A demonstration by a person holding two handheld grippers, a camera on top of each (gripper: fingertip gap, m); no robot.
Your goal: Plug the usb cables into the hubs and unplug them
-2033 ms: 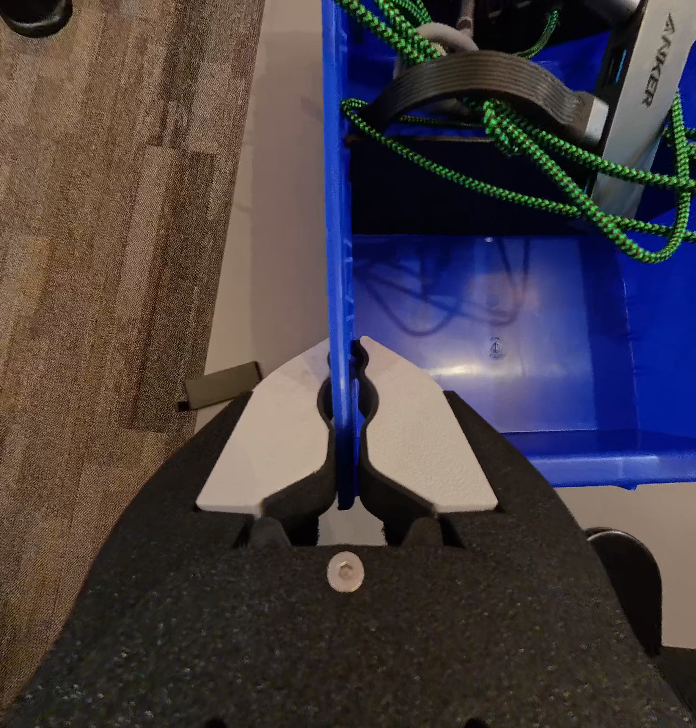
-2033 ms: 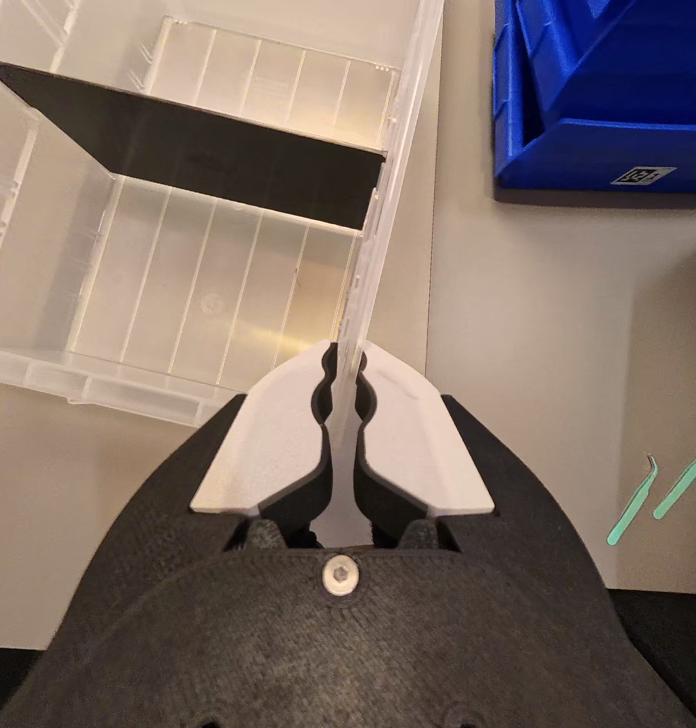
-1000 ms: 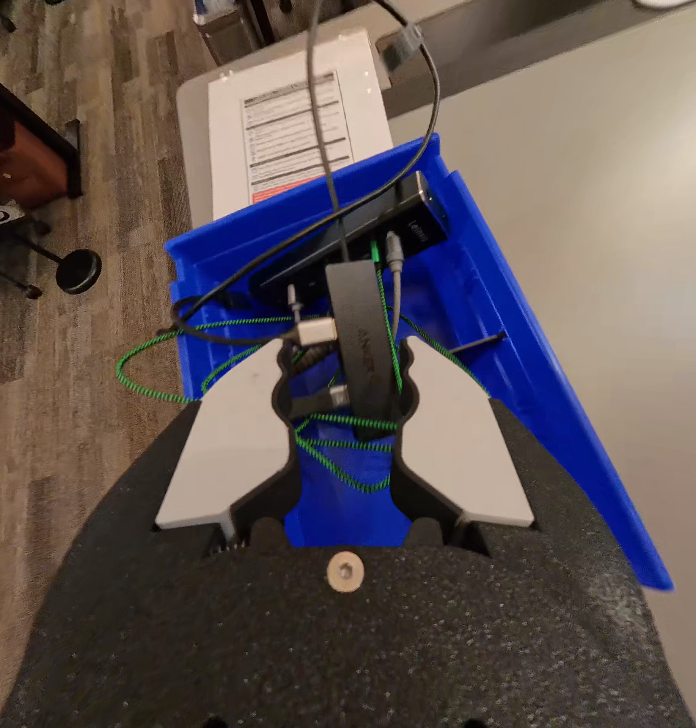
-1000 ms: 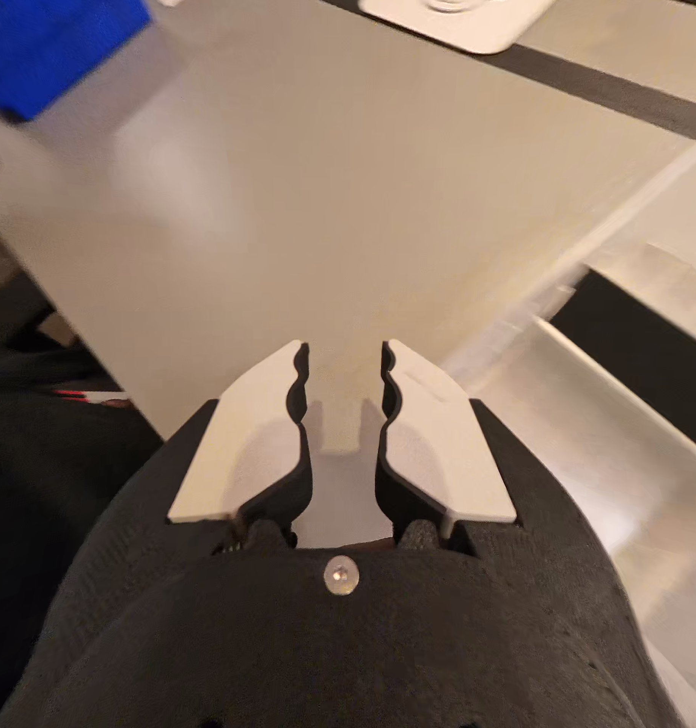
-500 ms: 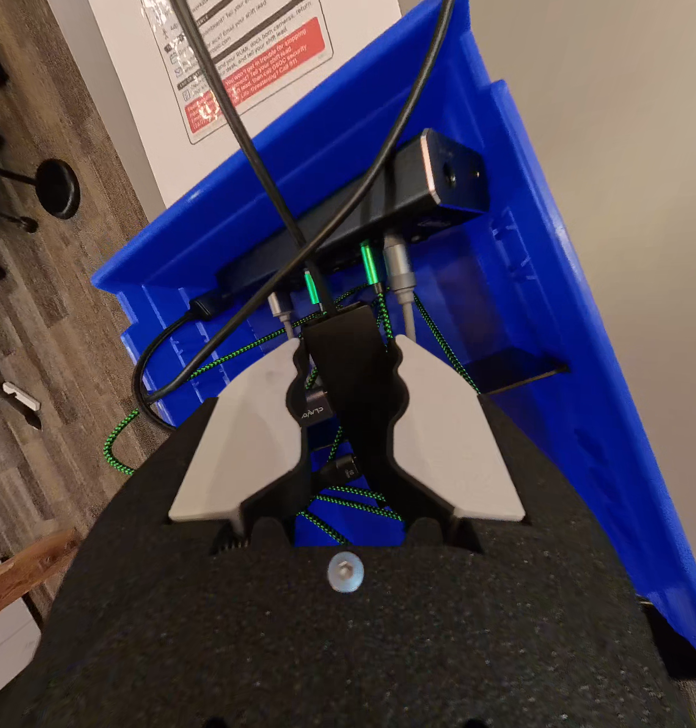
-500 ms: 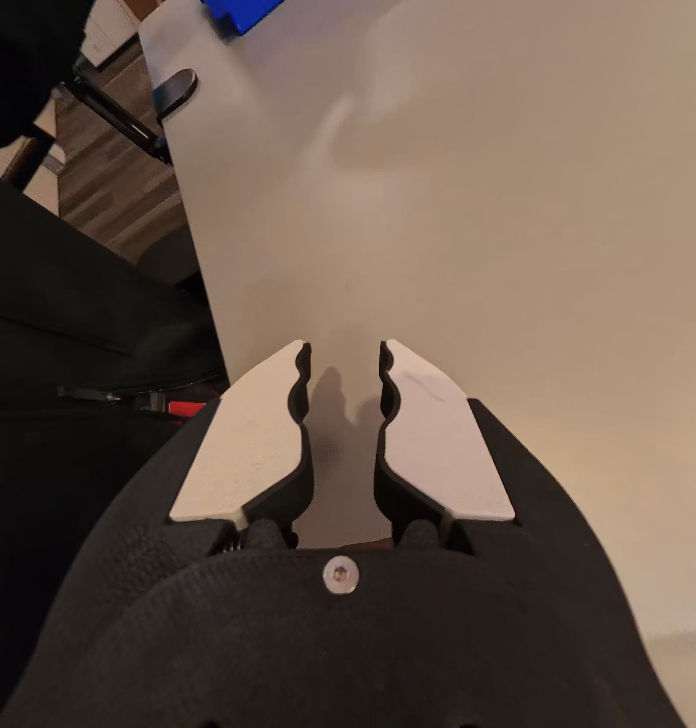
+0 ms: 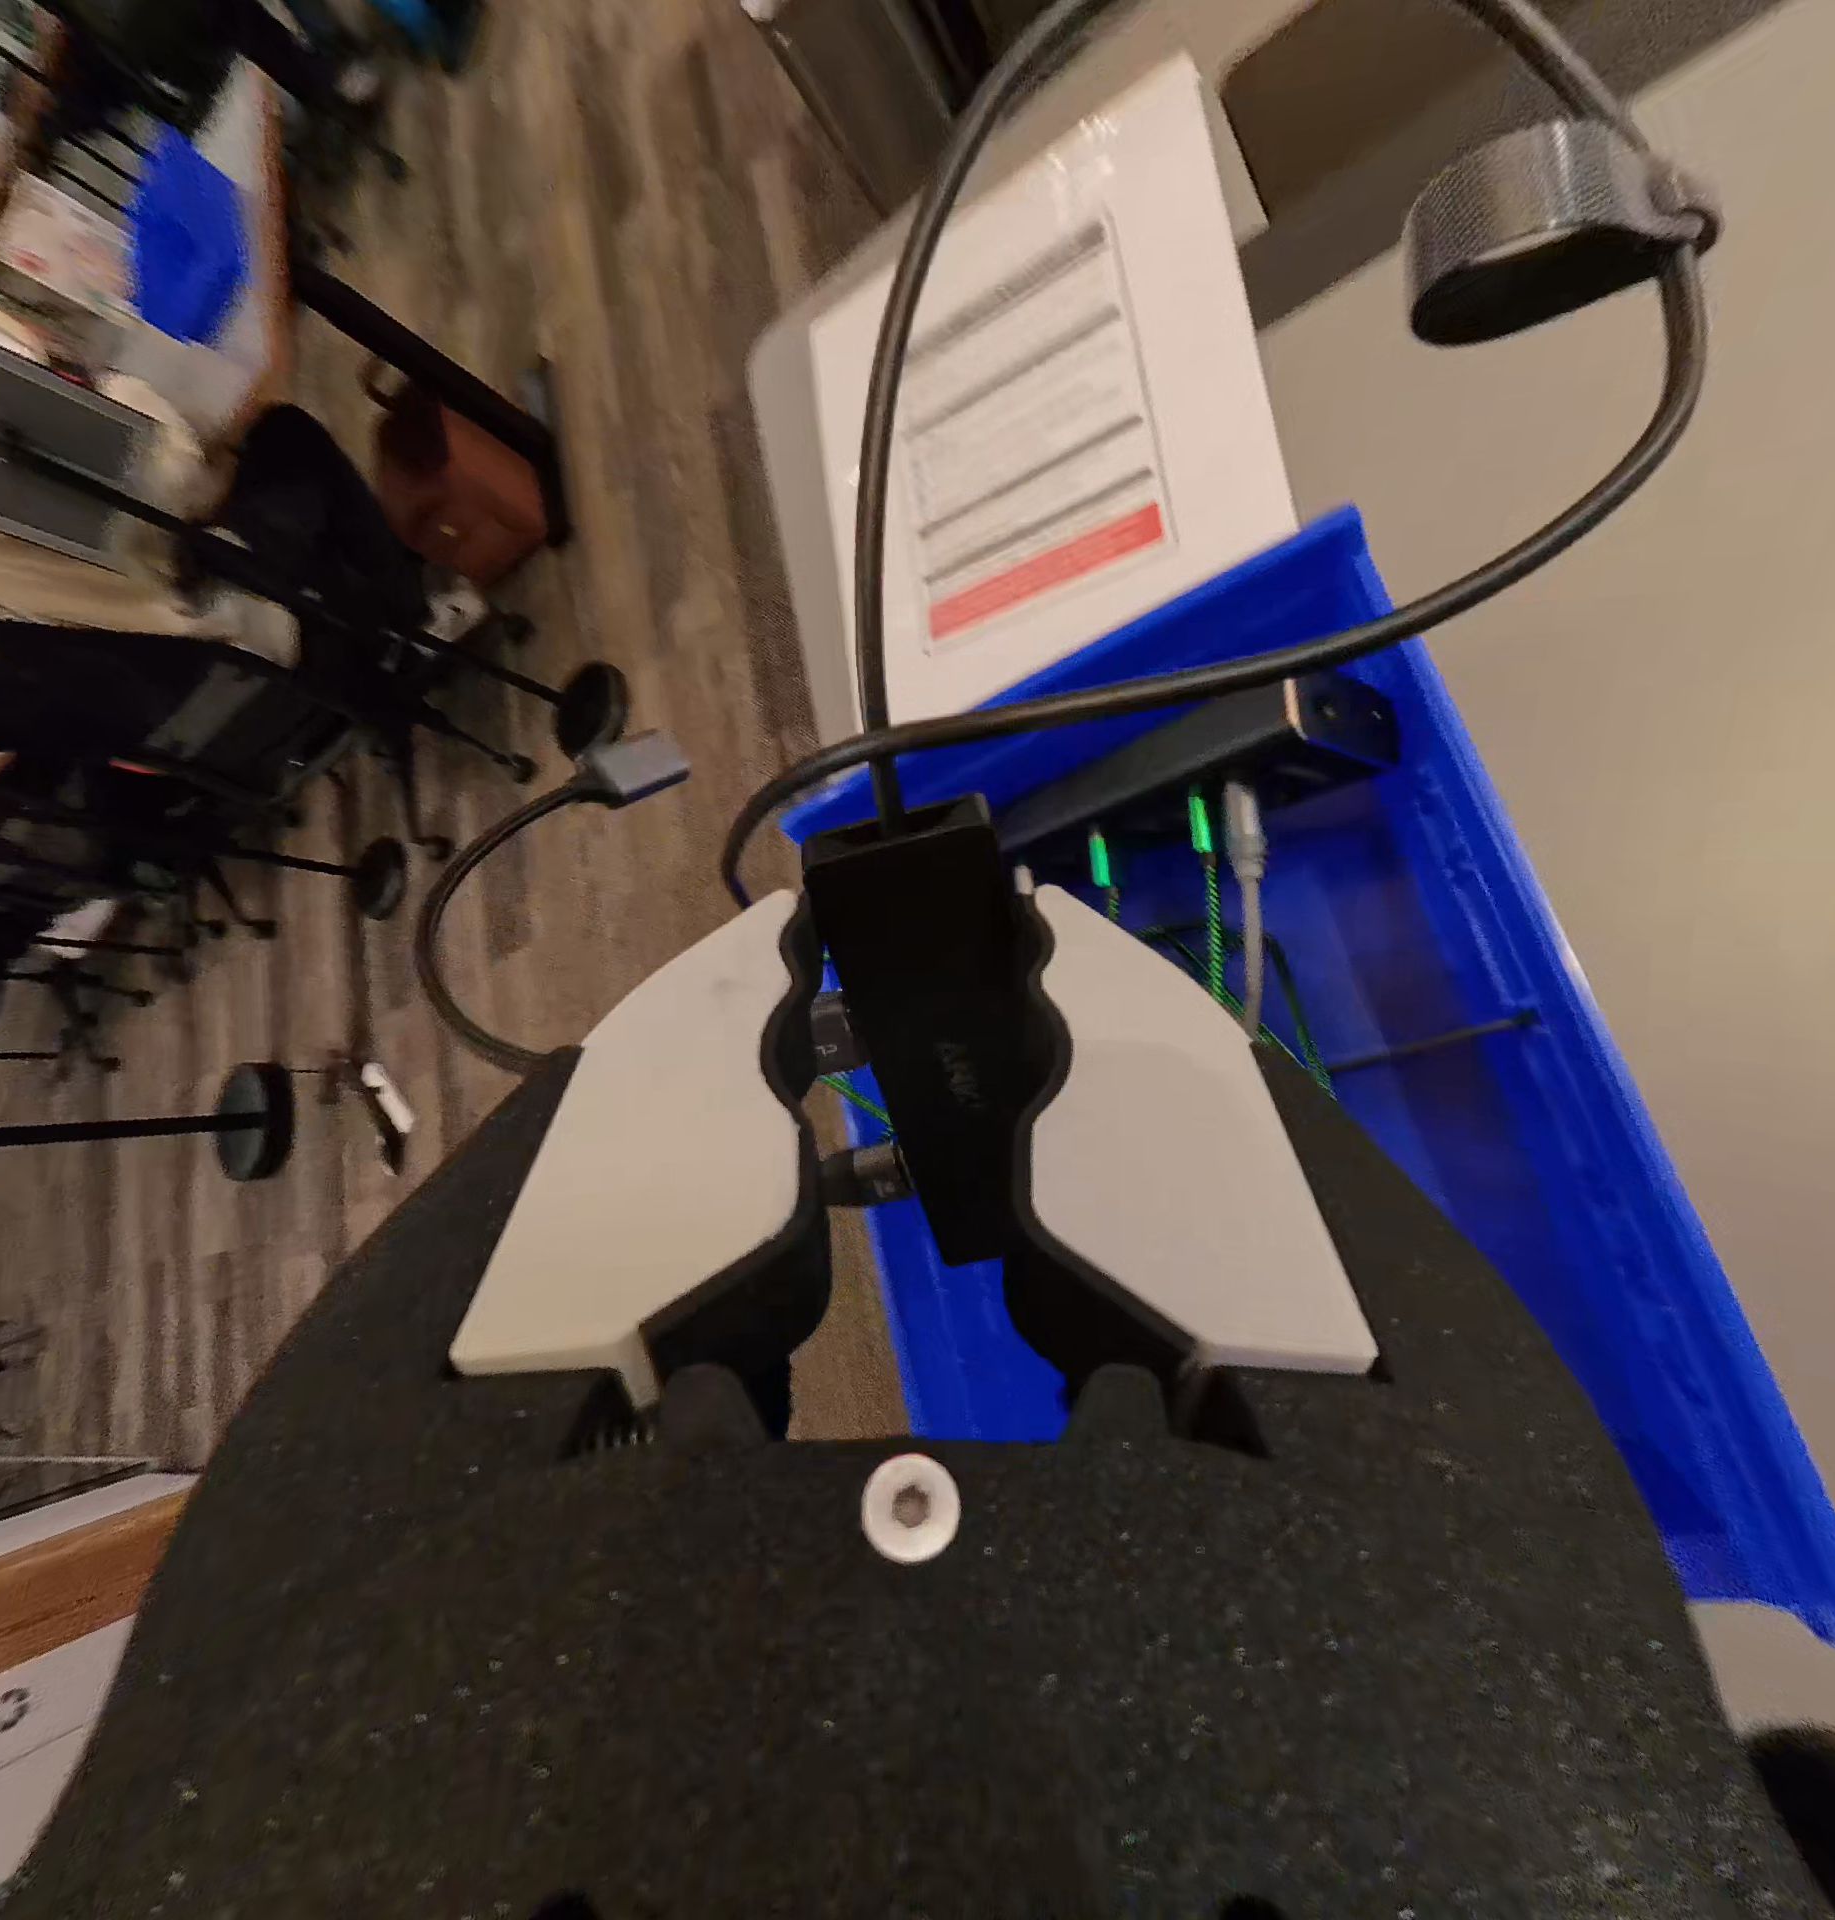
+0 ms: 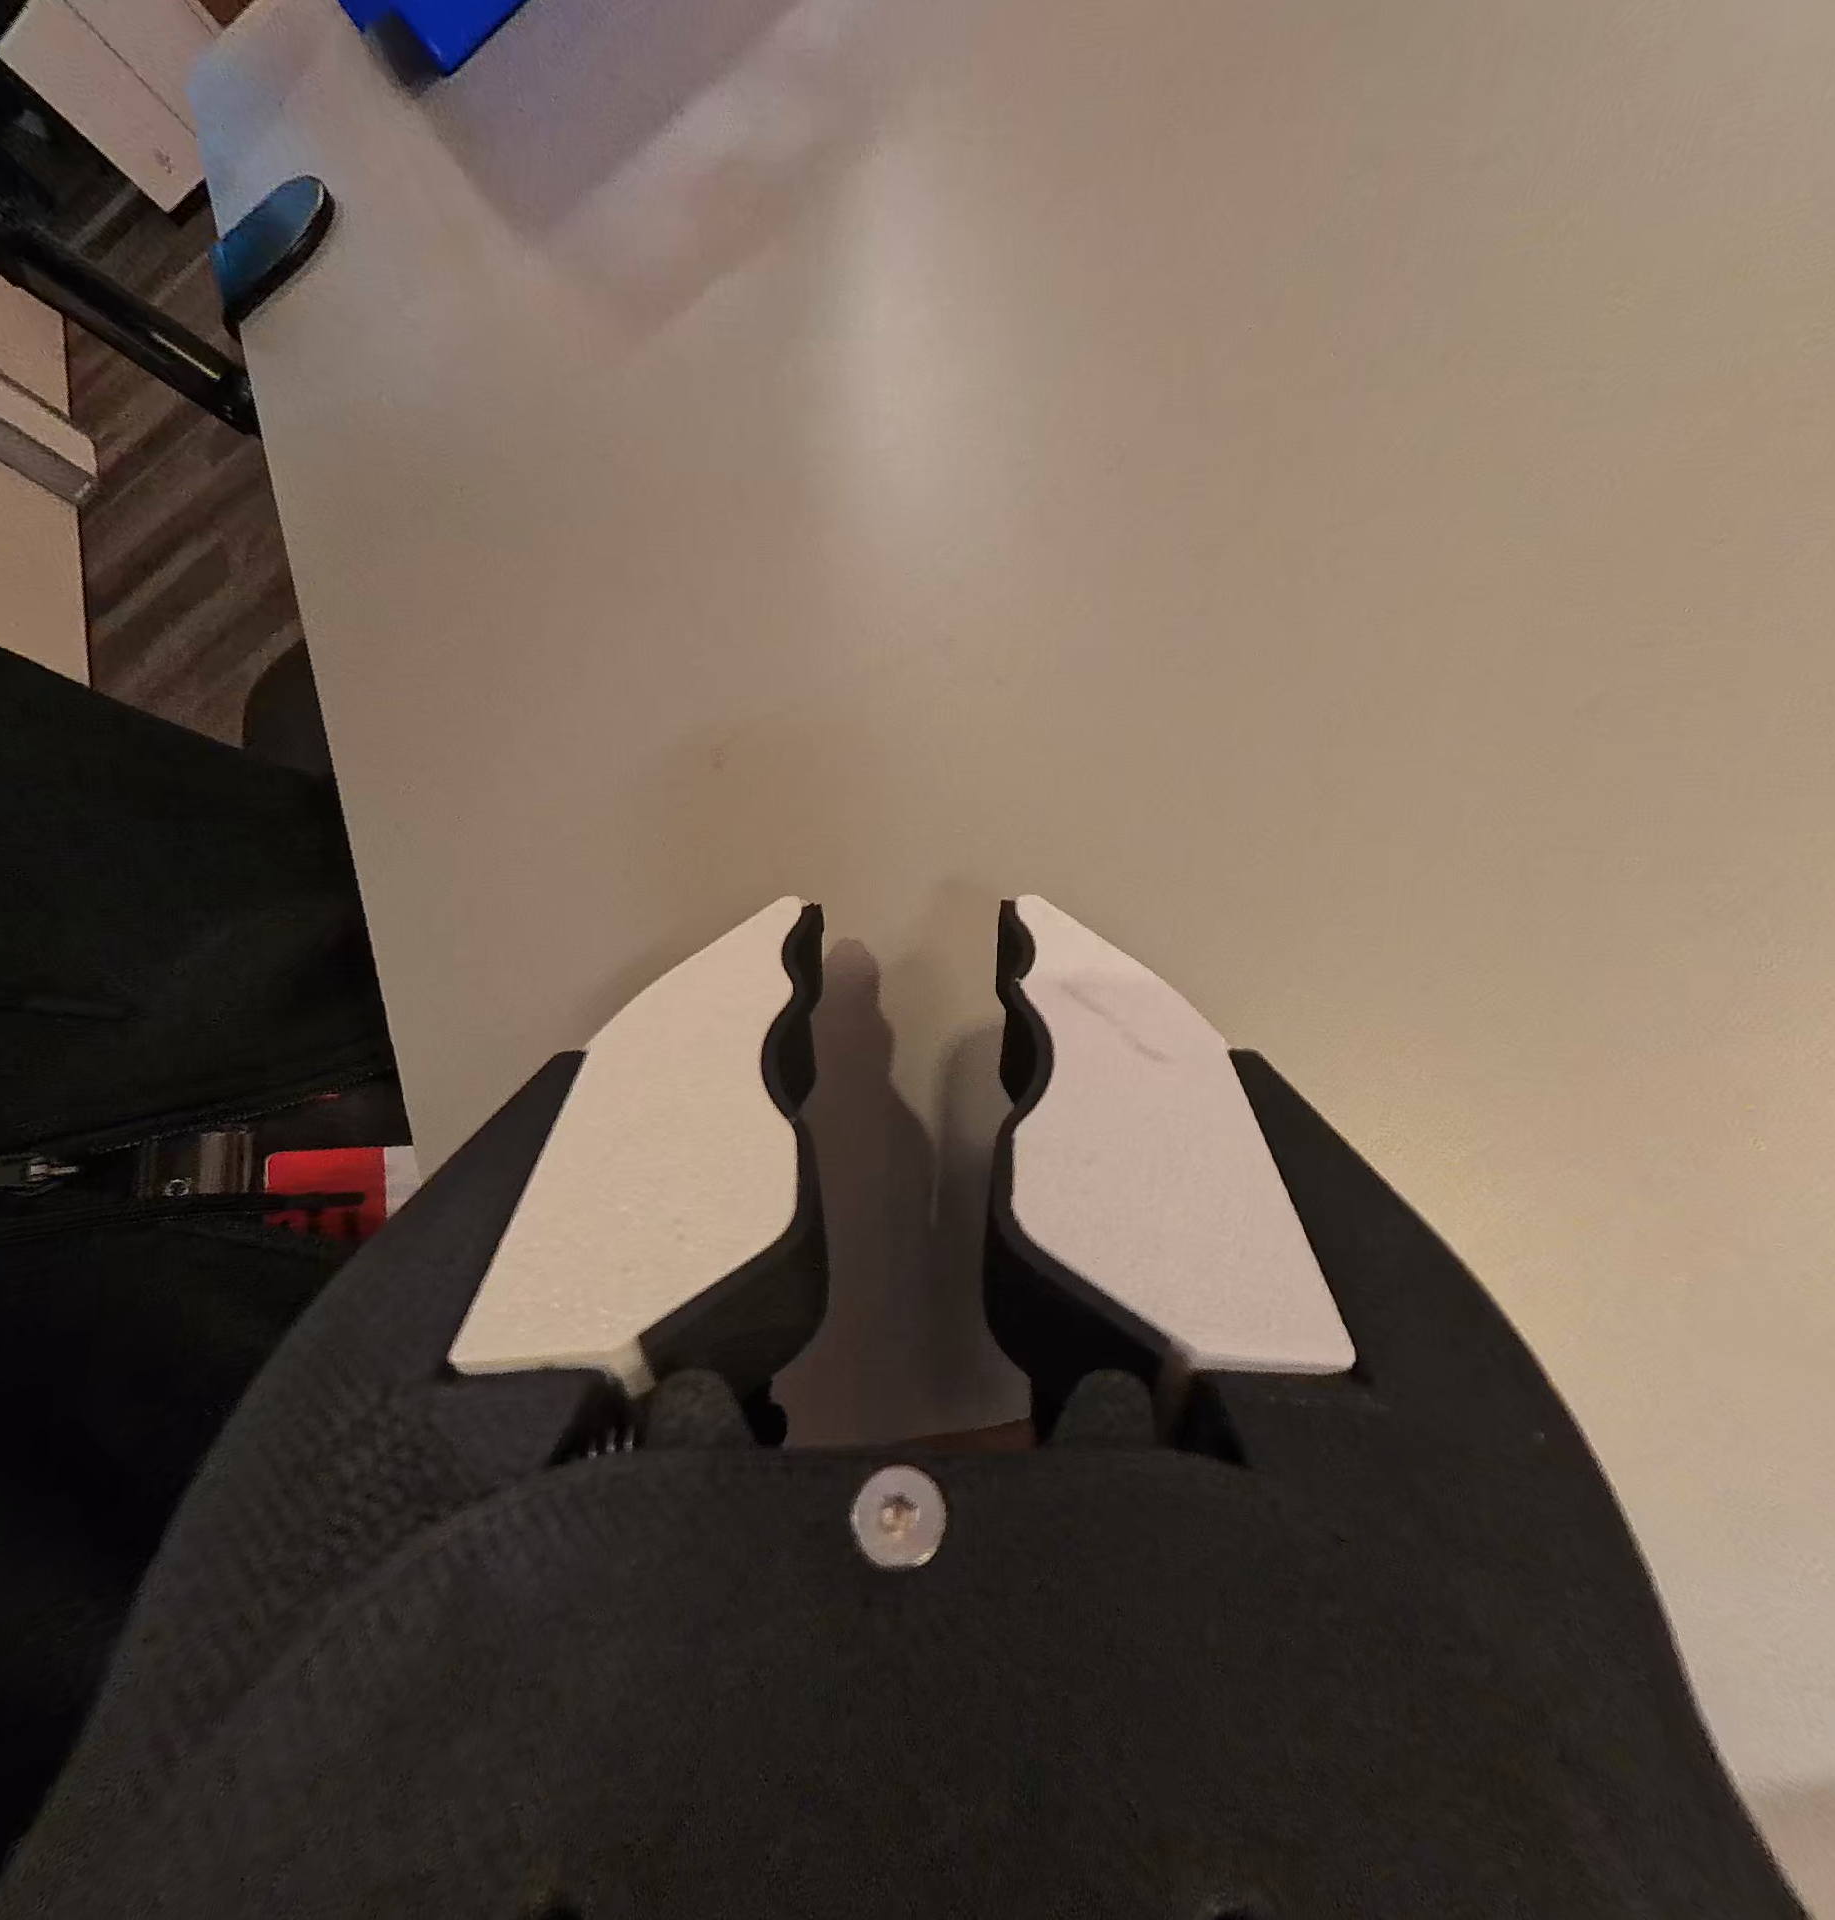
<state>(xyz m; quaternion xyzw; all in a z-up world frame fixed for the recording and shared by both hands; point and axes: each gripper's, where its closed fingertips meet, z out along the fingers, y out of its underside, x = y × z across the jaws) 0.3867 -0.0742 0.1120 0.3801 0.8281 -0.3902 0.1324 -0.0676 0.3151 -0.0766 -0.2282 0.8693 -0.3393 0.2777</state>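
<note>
spanning both views, beige table [image 8: 1204,520] (bare), wood-look floor [image 7: 632,260]

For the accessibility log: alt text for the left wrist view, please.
The left gripper is shut on a slim black USB hub, held above a blue plastic bin that holds a second dark hub with green braided cables plugged in.

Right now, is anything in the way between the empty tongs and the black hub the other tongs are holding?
Can't fully tell. The right tongs are open over bare table, nothing before them. The black hub, clamped in the left tongs, is outside that view, so the path between is unseen.
</note>
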